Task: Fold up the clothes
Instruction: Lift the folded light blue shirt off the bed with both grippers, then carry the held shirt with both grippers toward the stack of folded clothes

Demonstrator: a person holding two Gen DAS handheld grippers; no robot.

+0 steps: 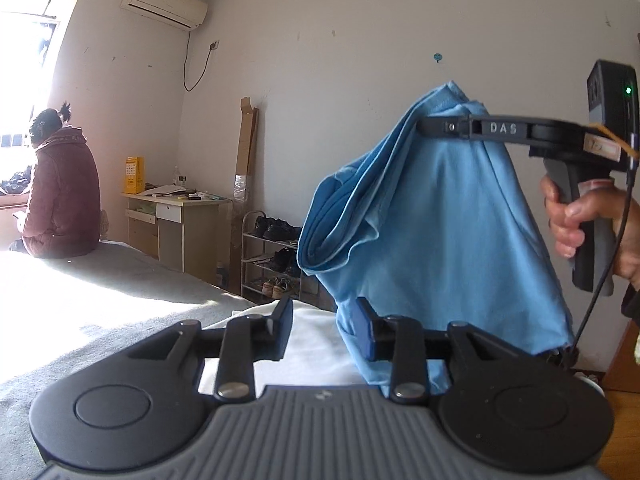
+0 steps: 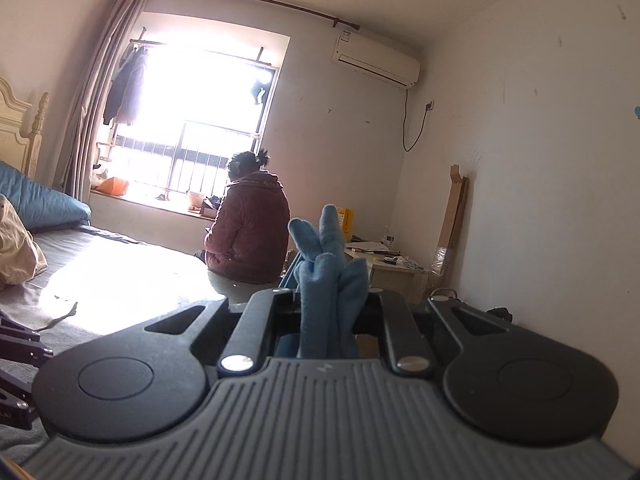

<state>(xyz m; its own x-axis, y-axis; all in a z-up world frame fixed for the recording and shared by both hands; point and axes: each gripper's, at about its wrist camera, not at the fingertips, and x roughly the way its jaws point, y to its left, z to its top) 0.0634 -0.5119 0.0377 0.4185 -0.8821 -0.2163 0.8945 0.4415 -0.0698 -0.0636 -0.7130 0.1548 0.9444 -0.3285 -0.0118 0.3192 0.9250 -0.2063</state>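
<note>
- Our right gripper (image 1: 430, 125) pinches the top of the blue shirt (image 1: 440, 220), holding it up above the bed (image 1: 120, 288) so it hangs lengthwise.
- Our left gripper (image 1: 324, 330) is partly open and holds nothing; the shirt's lower edge hangs just right of its gap, against the right finger (image 1: 366, 330).
- The left gripper is nearer that hem, so we judge it takes the next grab.

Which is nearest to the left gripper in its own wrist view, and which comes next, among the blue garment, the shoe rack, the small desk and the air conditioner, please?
From the left gripper:
1. Blue garment, hanging just ahead, by the right finger.
2. Shoe rack, against the wall, centre.
3. Small desk, further left.
4. Air conditioner, high in the far corner.
</note>
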